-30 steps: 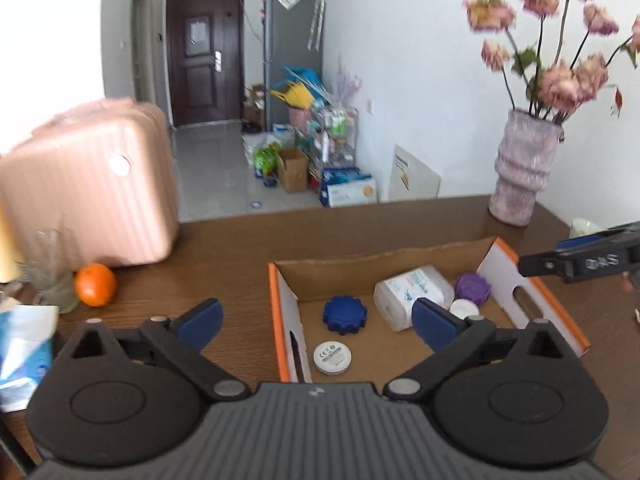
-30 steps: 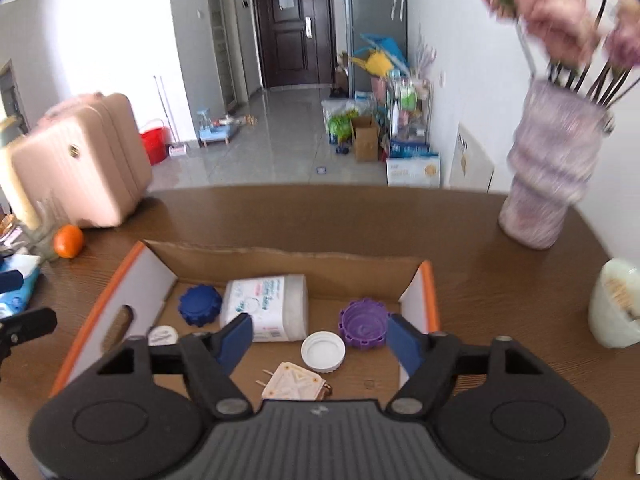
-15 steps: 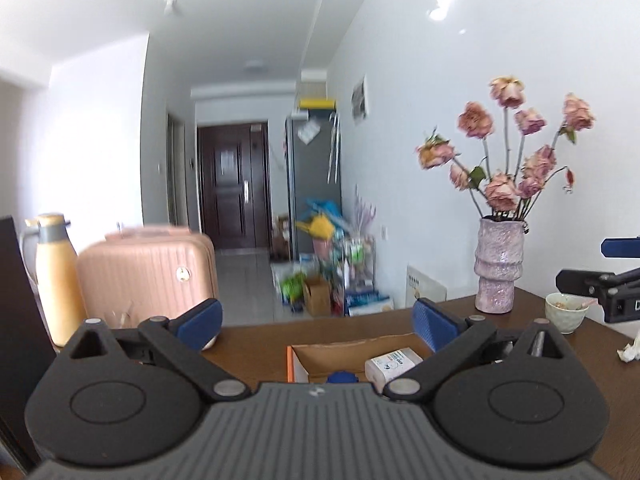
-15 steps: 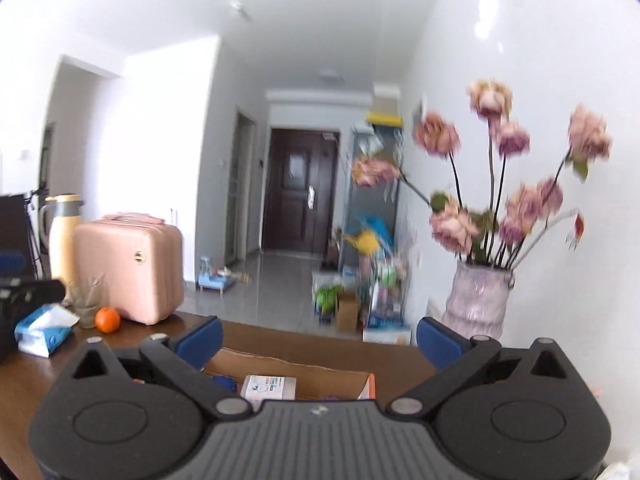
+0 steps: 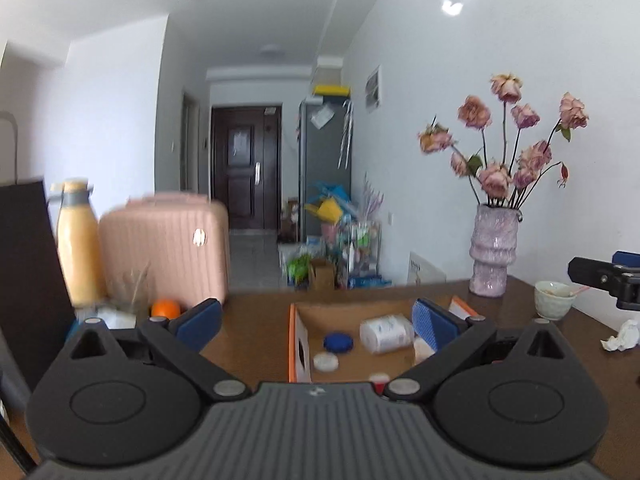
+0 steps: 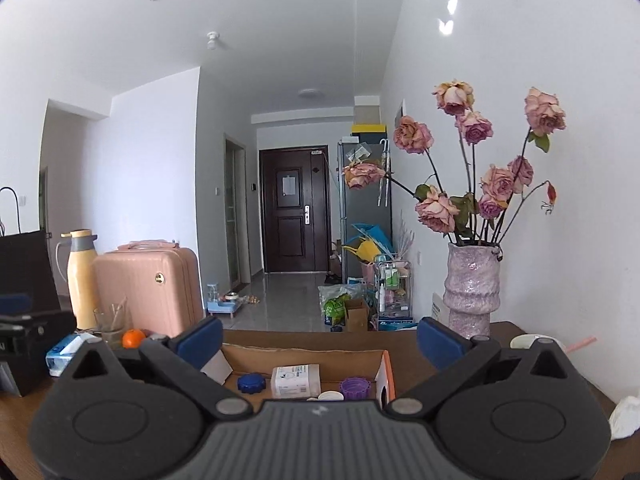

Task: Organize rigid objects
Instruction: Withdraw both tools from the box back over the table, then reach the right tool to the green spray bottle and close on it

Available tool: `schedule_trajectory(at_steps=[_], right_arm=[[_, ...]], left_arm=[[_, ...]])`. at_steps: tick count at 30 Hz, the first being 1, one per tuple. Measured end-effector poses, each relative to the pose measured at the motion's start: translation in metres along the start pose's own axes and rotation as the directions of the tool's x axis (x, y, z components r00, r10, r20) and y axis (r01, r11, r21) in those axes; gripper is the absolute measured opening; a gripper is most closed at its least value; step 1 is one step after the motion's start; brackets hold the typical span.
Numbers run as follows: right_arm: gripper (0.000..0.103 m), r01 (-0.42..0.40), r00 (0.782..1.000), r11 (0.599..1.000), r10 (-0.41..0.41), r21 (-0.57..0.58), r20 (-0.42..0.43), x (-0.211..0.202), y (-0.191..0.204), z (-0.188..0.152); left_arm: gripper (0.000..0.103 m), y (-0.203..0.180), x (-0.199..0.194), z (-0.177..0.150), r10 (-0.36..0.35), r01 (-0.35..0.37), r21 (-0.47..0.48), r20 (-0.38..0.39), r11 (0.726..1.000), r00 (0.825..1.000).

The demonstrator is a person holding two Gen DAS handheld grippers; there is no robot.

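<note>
Left hand-held gripper (image 5: 316, 322) spread wide, nothing between its blue pads, raised level above the cardboard box (image 5: 298, 334) on the brown surface (image 5: 256, 330). Its view catches the white round tin (image 5: 325, 361) by the blue cap (image 5: 338, 342) and white bottle (image 5: 386, 334). Right hand-held gripper (image 6: 320, 340), equally wide and empty, shows the purple cap (image 6: 354, 387) instead. Beyond stands the vase (image 6: 472, 290).
</note>
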State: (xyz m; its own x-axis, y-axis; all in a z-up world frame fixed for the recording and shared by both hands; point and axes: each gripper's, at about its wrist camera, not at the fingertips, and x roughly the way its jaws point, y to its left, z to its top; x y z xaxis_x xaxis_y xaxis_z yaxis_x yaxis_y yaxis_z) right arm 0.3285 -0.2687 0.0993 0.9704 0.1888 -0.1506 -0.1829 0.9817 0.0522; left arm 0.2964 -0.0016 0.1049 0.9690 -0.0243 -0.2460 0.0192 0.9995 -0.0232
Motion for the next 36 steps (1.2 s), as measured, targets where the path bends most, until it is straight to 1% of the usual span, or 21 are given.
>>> schedule_trajectory(at_steps=[2, 4, 6, 8, 10, 12, 14, 16, 19, 20, 21, 23, 25, 28, 29, 33, 36], right_arm=[[0.103, 0.002, 1.0, 1.0, -0.002, -0.006, 0.01, -0.016, 0.0, -0.01], [0.103, -0.012, 1.0, 1.0, 0.012, -0.014, 0.0, -0.034, -0.001, -0.024], [0.103, -0.039, 0.999, 0.999, 0.039, 0.003, -0.022, -0.052, -0.003, -0.038], [0.103, -0.049, 0.995, 0.998, 0.052, 0.046, -0.081, -0.069, -0.008, -0.054], [0.103, -0.03, 0.99, 0.993, 0.046, 0.118, -0.132, -0.082, -0.014, -0.071], [0.103, 0.005, 0.987, 0.985, 0.023, 0.172, -0.159, -0.097, -0.018, -0.092], [0.103, 0.04, 0.982, 0.986, -0.009, 0.163, -0.188, -0.111, -0.016, -0.11], [0.103, 0.067, 0.975, 0.99, -0.038, 0.126, -0.22, -0.12, -0.013, -0.124], [0.103, 0.064, 0.973, 0.994, -0.044, 0.084, -0.226, -0.129, -0.007, -0.144], [0.103, 0.053, 0.975, 0.996, -0.035, 0.075, -0.219, -0.128, -0.006, -0.149], [0.103, 0.059, 0.974, 0.996, -0.042, 0.072, -0.221, -0.126, -0.005, -0.154], [0.103, 0.09, 0.967, 0.995, -0.077, 0.044, -0.245, -0.116, 0.0, -0.16], [0.103, 0.099, 0.959, 0.995, -0.09, 0.019, -0.269, -0.108, 0.004, -0.162], [0.103, 0.055, 0.962, 0.995, -0.031, 0.082, -0.27, -0.102, 0.001, -0.163], [0.102, 0.054, 0.961, 0.994, -0.025, 0.098, -0.277, -0.097, 0.0, -0.164], [0.099, 0.085, 0.945, 0.993, -0.053, 0.087, -0.321, -0.079, -0.002, -0.167], [0.098, 0.069, 0.931, 0.984, -0.005, 0.162, -0.366, -0.057, -0.004, -0.166]], left_arm=[[0.103, 0.006, -0.014, -0.013, -0.031, 0.029, -0.049, -0.039, 0.998, 0.999], [0.103, 0.01, -0.031, -0.027, -0.048, 0.045, -0.06, -0.051, 0.997, 0.998], [0.103, 0.012, -0.054, -0.043, -0.059, 0.058, -0.033, -0.031, 0.998, 0.998], [0.103, 0.012, -0.077, -0.063, -0.076, 0.076, 0.02, 0.0, 0.997, 0.997], [0.103, 0.01, -0.094, -0.084, -0.13, 0.129, 0.099, -0.003, 0.987, 0.992], [0.103, 0.005, -0.108, -0.104, -0.15, 0.152, 0.147, -0.022, 0.977, 0.988], [0.103, 0.005, -0.119, -0.123, -0.137, 0.14, 0.135, -0.029, 0.981, 0.99], [0.103, 0.007, -0.123, -0.139, -0.122, 0.127, 0.095, -0.062, 0.987, 0.991], [0.103, 0.01, -0.114, -0.159, -0.133, 0.145, 0.089, -0.127, 0.985, 0.983], [0.103, 0.01, -0.107, -0.161, -0.113, 0.128, 0.096, -0.153, 0.987, 0.982], [0.103, 0.01, -0.1, -0.163, -0.089, 0.107, 0.097, -0.17, 0.99, 0.981], [0.103, 0.017, -0.09, -0.163, -0.073, 0.086, 0.06, -0.186, 0.995, 0.98], [0.103, 0.022, -0.081, -0.16, -0.085, 0.089, 0.013, -0.201, 0.996, 0.976], [0.103, 0.023, -0.066, -0.156, -0.089, 0.093, 0.006, -0.224, 0.996, 0.97], [0.103, 0.022, -0.06, -0.156, -0.081, 0.086, 0.009, -0.234, 0.996, 0.969], [0.103, 0.016, -0.03, -0.156, -0.068, 0.07, -0.002, -0.297, 0.998, 0.953], [0.103, 0.017, -0.013, -0.154, -0.075, 0.064, -0.048, -0.306, 0.997, 0.949]])
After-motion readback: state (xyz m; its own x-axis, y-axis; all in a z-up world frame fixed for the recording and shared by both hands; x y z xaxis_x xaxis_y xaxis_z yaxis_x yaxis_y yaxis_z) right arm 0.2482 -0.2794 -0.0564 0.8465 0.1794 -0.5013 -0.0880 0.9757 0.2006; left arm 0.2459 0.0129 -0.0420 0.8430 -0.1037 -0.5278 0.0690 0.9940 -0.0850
